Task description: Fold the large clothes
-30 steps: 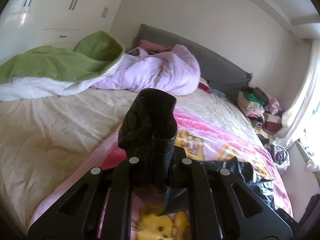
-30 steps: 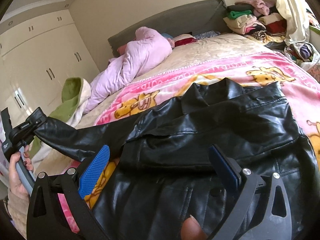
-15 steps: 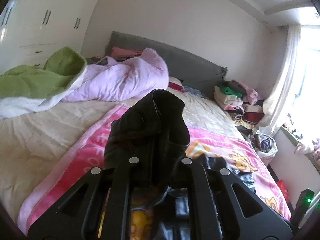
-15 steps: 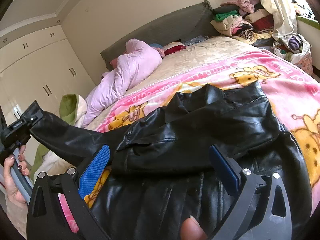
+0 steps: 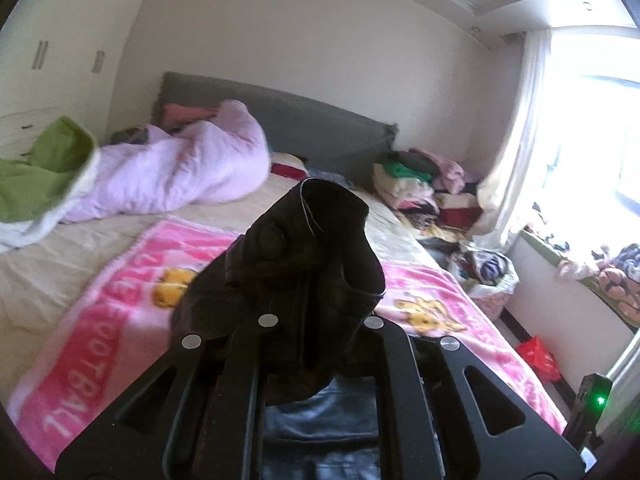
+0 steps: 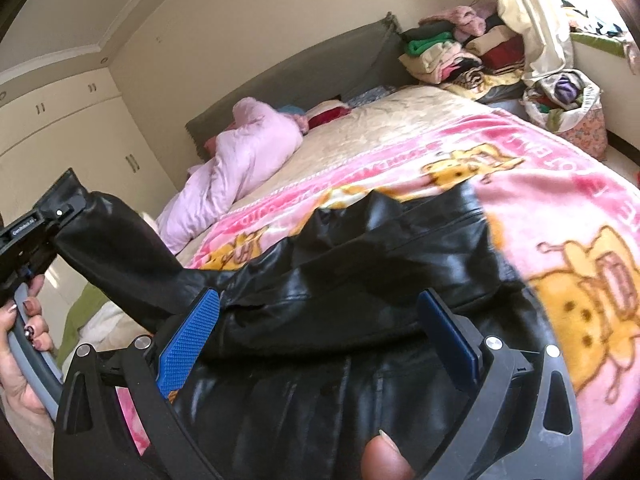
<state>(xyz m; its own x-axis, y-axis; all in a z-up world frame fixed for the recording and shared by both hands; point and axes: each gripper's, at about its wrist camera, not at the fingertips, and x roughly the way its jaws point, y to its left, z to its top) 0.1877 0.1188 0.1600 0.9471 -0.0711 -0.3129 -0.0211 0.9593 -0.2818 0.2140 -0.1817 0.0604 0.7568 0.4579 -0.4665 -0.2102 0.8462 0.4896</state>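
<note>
On the bed (image 6: 400, 128), nearest the right-hand camera, one black leather jacket (image 6: 360, 300) lies across one pink cartoon blanket (image 6: 560, 208); the right gripper (image 6: 320, 328) hovers over it with its two blue-padded fingers (image 6: 188, 336) spread wide, nothing between them; one sleeve (image 6: 120, 256) stretches off to the left, its cuff pinched by the left gripper (image 5: 316, 320), whose fingers are pressed together on the leather; one hand (image 6: 20, 344) grips that tool's handle. Farther back lie one lilac duvet (image 5: 180, 168) and one green blanket (image 5: 44, 164), then one grey headboard (image 5: 300, 124) and one pile of folded clothes (image 5: 416, 180) beside the curtain (image 5: 516, 140). Compared with a second ago, the sleeve is lifted higher and carried inward over the blanket; the left camera has swung towards the window, and the jacket body has not moved on the blanket.
</note>
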